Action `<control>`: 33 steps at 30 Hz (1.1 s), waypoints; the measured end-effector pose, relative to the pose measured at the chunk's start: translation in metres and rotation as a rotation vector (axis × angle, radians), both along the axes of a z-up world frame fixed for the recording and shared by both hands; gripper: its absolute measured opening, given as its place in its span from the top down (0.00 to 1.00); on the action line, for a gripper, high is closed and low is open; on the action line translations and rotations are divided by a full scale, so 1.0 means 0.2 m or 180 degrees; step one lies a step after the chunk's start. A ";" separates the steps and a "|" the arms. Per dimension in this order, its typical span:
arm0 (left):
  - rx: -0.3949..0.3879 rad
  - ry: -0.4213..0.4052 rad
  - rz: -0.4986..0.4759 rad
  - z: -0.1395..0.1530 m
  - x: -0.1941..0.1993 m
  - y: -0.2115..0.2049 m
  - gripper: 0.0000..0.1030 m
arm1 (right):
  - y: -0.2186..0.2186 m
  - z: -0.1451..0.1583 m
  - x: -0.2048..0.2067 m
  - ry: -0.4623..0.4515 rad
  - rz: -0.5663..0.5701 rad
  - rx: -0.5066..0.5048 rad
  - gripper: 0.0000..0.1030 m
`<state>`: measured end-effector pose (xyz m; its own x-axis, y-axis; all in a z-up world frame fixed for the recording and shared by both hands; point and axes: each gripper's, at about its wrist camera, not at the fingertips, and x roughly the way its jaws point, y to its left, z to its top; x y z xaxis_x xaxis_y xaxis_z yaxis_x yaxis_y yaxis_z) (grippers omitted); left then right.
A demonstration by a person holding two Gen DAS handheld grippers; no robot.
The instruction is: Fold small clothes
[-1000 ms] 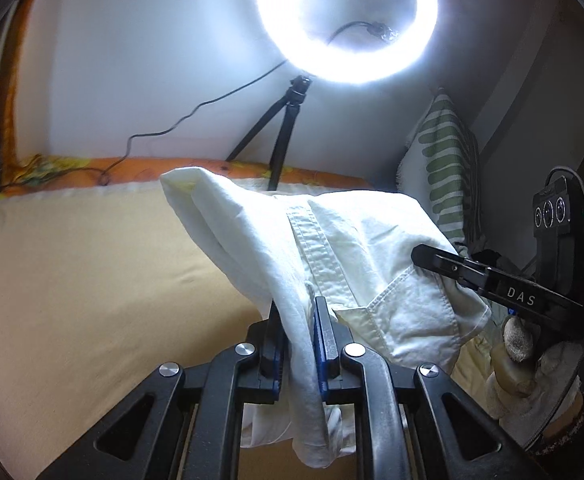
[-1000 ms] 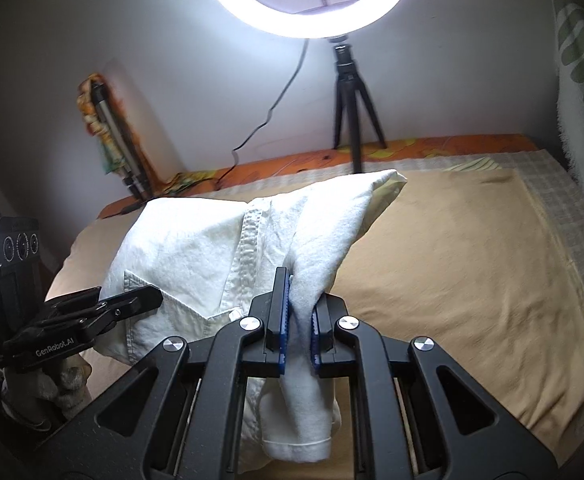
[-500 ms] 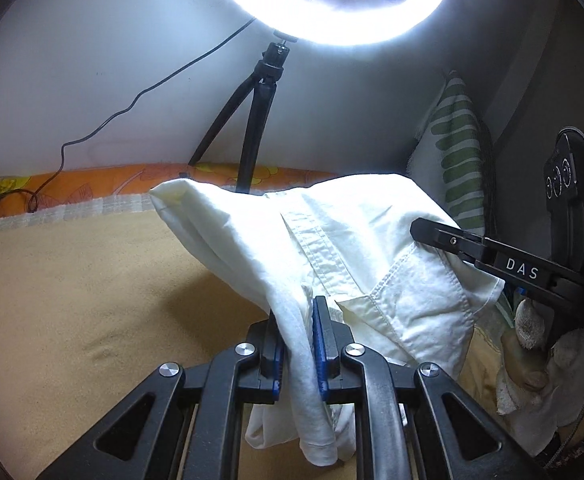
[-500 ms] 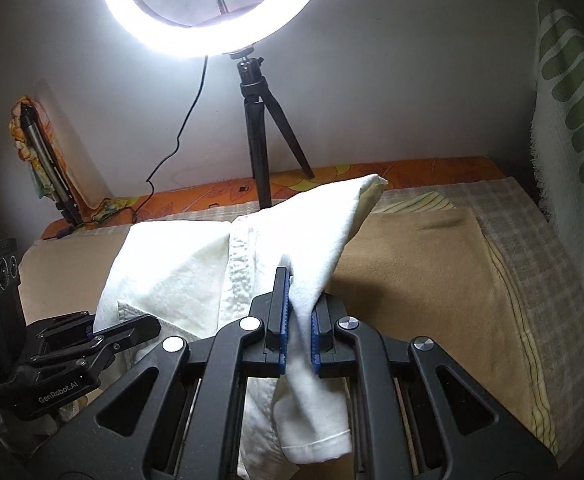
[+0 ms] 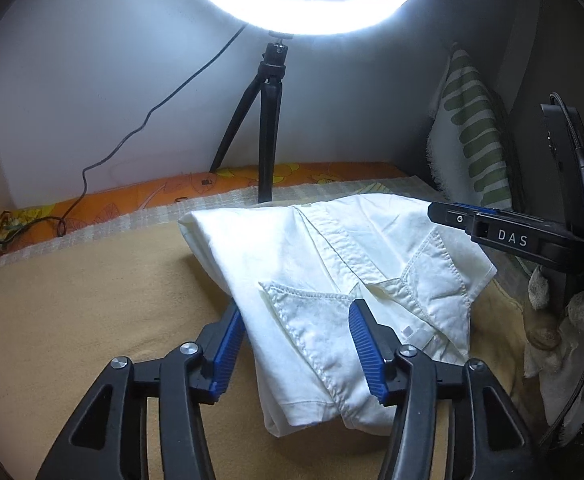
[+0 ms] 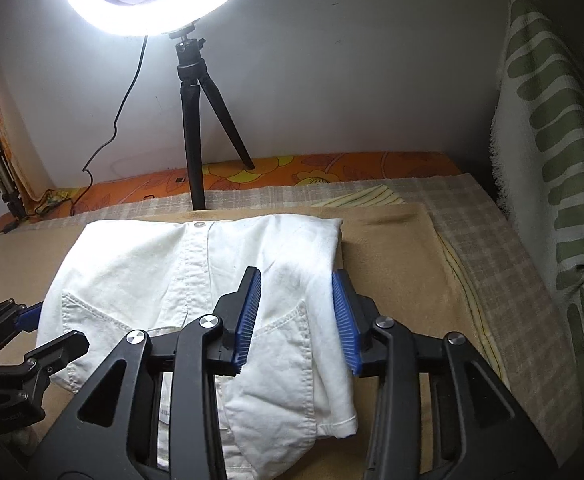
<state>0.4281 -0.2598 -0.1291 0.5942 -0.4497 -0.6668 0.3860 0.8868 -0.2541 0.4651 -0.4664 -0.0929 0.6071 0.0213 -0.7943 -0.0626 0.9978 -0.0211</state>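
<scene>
White shirt lies folded on tan blanket atop bed, ring light tripod beyond. Left tongs opening, blue pads clear of cloth between them. Right tongs likewise opening astride shirt's side fold, no grip.

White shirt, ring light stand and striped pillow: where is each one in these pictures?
white shirt (image 5: pixel 332 248), left wrist view, on its button placket.
ring light stand (image 6: pixel 191 120), right wrist view, on the tripod's upright leg.
striped pillow (image 6: pixel 548 128), right wrist view, on its green-striped face.
</scene>
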 end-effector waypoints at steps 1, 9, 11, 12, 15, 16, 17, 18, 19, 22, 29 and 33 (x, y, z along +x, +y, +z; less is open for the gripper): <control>0.0011 -0.0012 0.0011 0.01 -0.01 0.02 0.45 | 0.00 0.02 -0.01 -0.0011 -0.0007 0.0017 0.62; 0.0056 -0.0182 0.0028 0.18 -0.19 0.16 0.42 | 0.10 0.22 -0.20 -0.0149 -0.0031 0.0148 0.62; 0.0028 -0.0215 0.0039 0.22 -0.26 0.21 0.42 | 0.13 0.26 -0.26 -0.0173 -0.0048 0.0191 0.62; 0.0018 -0.0231 0.0043 0.24 -0.29 0.22 0.42 | 0.14 0.29 -0.29 -0.0184 -0.0055 0.0206 0.62; 0.0012 -0.0302 0.0042 0.31 -0.39 0.28 0.37 | 0.19 0.34 -0.39 -0.0221 -0.0078 0.0252 0.62; 0.0014 -0.0331 0.0038 0.33 -0.43 0.30 0.37 | 0.22 0.36 -0.44 -0.0238 -0.0074 0.0265 0.62; 0.0025 -0.0359 0.0028 0.35 -0.47 0.32 0.37 | 0.24 0.38 -0.47 -0.0251 -0.0075 0.0262 0.62; 0.0039 -0.0385 0.0008 0.37 -0.51 0.33 0.37 | 0.25 0.39 -0.51 -0.0263 -0.0084 0.0252 0.62; 0.0047 -0.0412 -0.0003 0.38 -0.55 0.35 0.37 | 0.27 0.41 -0.55 -0.0272 -0.0089 0.0252 0.62; 0.0007 -0.0459 -0.0014 0.43 -0.65 0.40 0.35 | 0.32 0.45 -0.65 -0.0310 -0.0103 0.0274 0.62; -0.0009 -0.0594 -0.0055 0.51 -0.88 0.49 0.26 | 0.47 0.52 -0.88 -0.0421 -0.0074 0.0268 0.60; -0.0004 -0.0666 -0.0021 0.52 -0.99 0.56 0.17 | 0.51 0.52 -0.97 -0.0452 -0.0111 0.0288 0.47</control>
